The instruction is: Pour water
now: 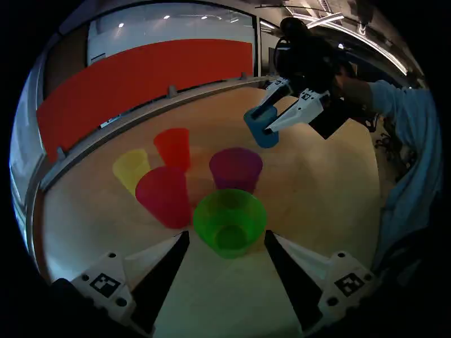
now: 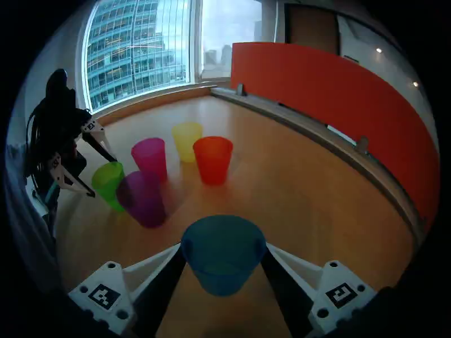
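Blue cup (image 2: 223, 259) sits upright between the two fingers of the right hand-held gripper (image 2: 223, 248), its mouth open toward the camera and both fingers pressed against its sides. In the left gripper view this same cup is seen farther off, past the cluster of other cups, held over the far part of the wooden tabletop (image 1: 315, 186) by a person in a light blue sleeve (image 1: 406, 112). The left hand-held gripper (image 1: 226, 234) is set at a middling width around a green cup (image 1: 230, 222). Its right finger touches the cup wall and its left finger lies just beside it, so I cannot tell whether it is truly gripping. Just behind the green cup stand a purple cup (image 1: 235, 168) and a pink cup (image 1: 163, 194), with an orange cup (image 1: 173, 146) and a yellow cup (image 1: 131, 168) behind those, all upright and close together. A long orange-red panel (image 1: 141, 79) runs along the tabletop's far edge, and the right gripper view shows a large window (image 2: 141, 50) with towers outside.
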The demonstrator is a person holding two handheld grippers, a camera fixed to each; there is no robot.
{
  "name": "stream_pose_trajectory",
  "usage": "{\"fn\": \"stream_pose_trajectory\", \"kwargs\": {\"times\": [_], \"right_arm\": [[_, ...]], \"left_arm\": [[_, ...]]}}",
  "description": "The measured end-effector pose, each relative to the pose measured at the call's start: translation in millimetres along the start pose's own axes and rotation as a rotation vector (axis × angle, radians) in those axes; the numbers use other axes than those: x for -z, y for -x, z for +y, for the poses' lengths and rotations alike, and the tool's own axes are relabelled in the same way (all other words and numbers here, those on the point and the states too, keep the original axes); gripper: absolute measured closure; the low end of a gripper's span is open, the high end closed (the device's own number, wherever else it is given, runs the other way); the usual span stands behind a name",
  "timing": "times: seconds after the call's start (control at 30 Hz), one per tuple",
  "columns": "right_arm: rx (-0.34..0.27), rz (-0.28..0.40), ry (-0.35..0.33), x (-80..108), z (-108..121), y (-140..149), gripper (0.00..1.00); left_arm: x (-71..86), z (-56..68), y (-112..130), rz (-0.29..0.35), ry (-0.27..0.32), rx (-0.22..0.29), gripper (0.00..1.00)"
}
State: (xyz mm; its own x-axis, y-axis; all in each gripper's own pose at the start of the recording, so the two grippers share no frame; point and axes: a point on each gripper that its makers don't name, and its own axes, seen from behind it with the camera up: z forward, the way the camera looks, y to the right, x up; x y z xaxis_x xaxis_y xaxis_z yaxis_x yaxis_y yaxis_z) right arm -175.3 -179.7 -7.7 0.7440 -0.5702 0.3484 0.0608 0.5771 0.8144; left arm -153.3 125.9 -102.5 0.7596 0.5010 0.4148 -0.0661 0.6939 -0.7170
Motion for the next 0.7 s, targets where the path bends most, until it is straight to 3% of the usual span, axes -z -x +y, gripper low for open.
{"fn": "stream_pose_trajectory", "kwargs": {"times": [0.3, 0.7], "right_arm": [[0.009, -0.017, 0.005, -9.1, -1, 14, 0.09], [0.019, -0.032, 0.019, 3.9, 2, 30, 0.08]], "left_arm": [[5.8, 0.8, -1, 0.011, 0.003, 0.007, 0.0], [7.2, 3.9, -3, 0.014, 0.009, -0.012, 0.0]]}}
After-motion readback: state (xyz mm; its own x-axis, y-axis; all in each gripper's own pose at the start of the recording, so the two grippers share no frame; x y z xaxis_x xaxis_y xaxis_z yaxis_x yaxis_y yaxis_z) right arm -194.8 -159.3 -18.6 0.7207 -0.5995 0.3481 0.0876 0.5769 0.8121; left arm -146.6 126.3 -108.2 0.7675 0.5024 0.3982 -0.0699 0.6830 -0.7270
